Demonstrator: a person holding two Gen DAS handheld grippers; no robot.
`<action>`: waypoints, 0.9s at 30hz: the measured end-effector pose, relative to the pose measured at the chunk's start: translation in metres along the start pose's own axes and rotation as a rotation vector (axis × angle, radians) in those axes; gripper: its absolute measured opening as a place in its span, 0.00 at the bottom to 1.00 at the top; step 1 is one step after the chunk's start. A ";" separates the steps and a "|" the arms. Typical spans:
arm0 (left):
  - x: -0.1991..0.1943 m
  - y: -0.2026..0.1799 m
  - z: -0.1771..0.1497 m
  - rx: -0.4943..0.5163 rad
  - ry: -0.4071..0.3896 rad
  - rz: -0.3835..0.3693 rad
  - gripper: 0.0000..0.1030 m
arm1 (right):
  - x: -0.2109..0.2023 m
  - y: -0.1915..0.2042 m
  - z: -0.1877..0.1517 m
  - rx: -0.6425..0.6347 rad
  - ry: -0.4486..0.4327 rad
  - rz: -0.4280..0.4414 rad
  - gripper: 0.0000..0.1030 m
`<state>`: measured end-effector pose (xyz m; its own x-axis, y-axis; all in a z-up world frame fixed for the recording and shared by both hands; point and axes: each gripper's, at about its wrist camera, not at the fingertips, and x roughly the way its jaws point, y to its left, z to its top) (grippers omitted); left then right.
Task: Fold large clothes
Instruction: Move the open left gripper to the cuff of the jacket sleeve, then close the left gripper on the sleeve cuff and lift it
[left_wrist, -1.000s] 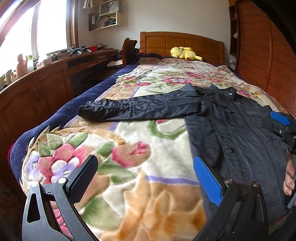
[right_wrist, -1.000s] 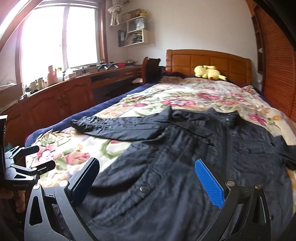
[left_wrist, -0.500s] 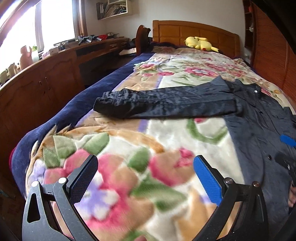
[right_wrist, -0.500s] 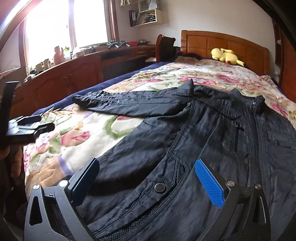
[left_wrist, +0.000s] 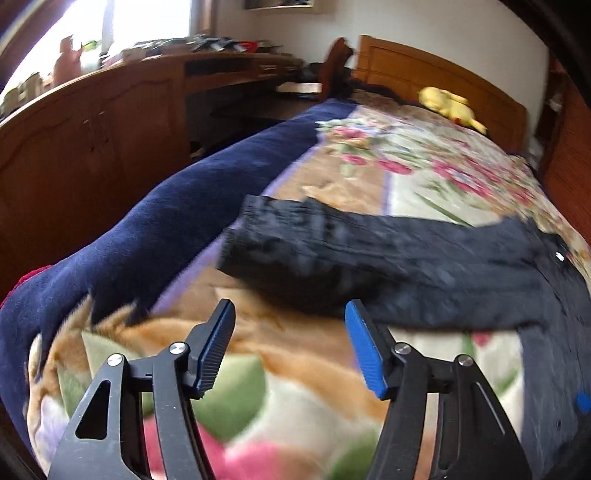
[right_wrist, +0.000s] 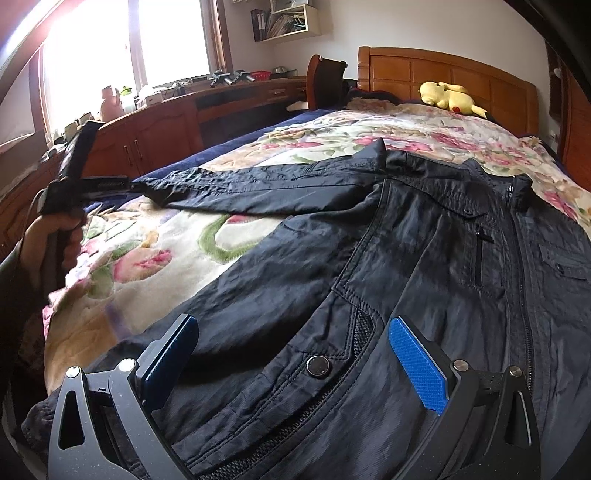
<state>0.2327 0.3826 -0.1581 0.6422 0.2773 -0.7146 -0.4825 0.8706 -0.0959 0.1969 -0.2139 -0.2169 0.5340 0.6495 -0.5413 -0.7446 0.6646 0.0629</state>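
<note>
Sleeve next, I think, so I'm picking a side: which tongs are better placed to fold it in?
Left. The left tongs point at the sleeve cuff; the right tongs hover over the jacket's hem pocket.

We see a bed with a flowery blanket; a black jacket lies near, a yellow plush toy far.

- left wrist view motion-blurred: floral blanket pattern smeared, jacket sleeve texture soft
- jacket hem cut off by bottom edge in right wrist view, right side out of frame
- left gripper tips at sleeve cuff, contact unclear
- desk clutter too small to identify
- window blown out
</note>
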 end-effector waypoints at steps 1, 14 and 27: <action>0.005 0.005 0.002 -0.017 0.006 0.004 0.60 | 0.000 0.001 0.000 -0.004 0.000 -0.002 1.00; 0.049 0.024 0.024 -0.154 0.075 -0.046 0.60 | 0.004 0.003 -0.002 -0.009 0.007 -0.004 1.00; 0.019 -0.031 0.039 0.001 -0.003 -0.016 0.08 | -0.001 0.001 -0.003 -0.002 -0.004 -0.001 1.00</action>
<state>0.2835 0.3764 -0.1419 0.6515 0.2649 -0.7109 -0.4721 0.8751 -0.1066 0.1944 -0.2146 -0.2189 0.5360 0.6503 -0.5383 -0.7451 0.6642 0.0605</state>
